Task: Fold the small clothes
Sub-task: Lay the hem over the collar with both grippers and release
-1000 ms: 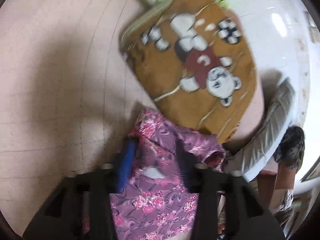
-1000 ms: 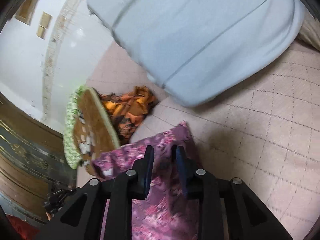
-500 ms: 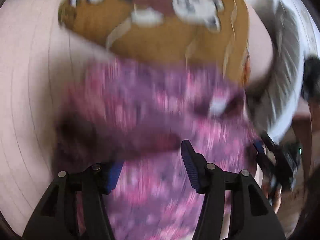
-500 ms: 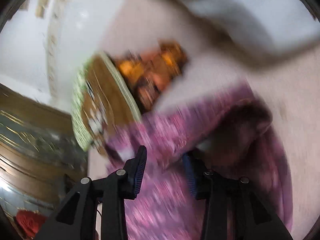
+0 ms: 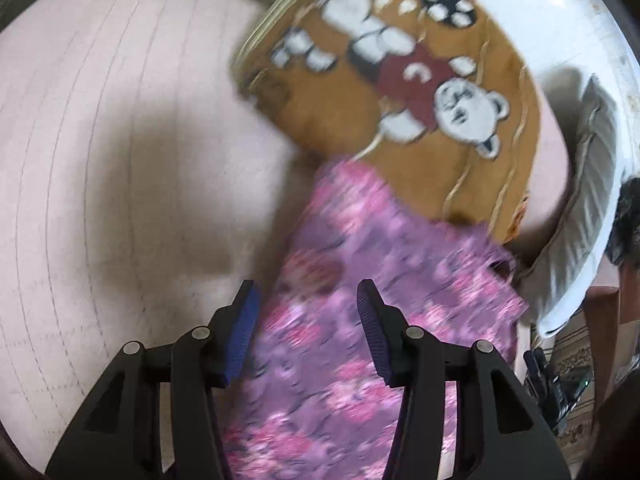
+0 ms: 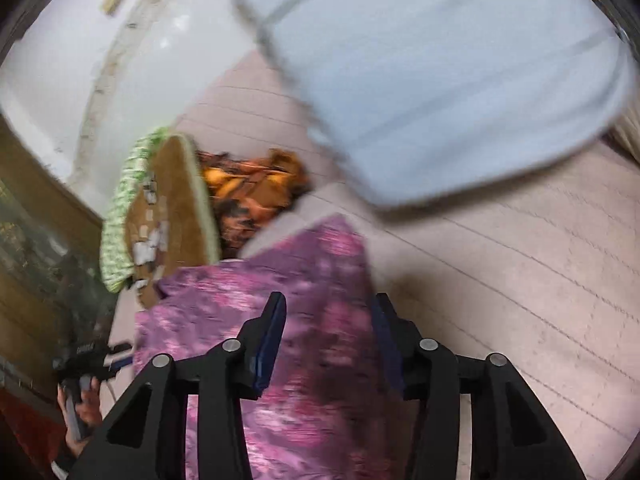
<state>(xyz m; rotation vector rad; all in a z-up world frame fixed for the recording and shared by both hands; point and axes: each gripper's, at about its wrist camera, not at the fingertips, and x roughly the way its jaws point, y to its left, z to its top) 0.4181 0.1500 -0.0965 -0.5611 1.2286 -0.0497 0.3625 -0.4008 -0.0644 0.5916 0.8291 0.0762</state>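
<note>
The pink quilted bedspread [image 5: 120, 140] stretches ahead of both grippers, with the purple floral garment [image 5: 360, 300] lying directly beneath them. The left gripper [image 5: 306, 300] and right gripper [image 6: 330, 316] both hover with jaws apart, holding nothing. Closing here could pinch only one layer, or snag the bedspread, spoiling the fold.

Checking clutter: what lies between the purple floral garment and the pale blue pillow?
In the right wrist view, only bare pink quilted sheet separates the purple floral garment from the pale blue pillow.

Brown cushion [image 5: 400, 92] blocks ahead — pink bedsheet [image 5: 120, 140] open leftward.
</note>
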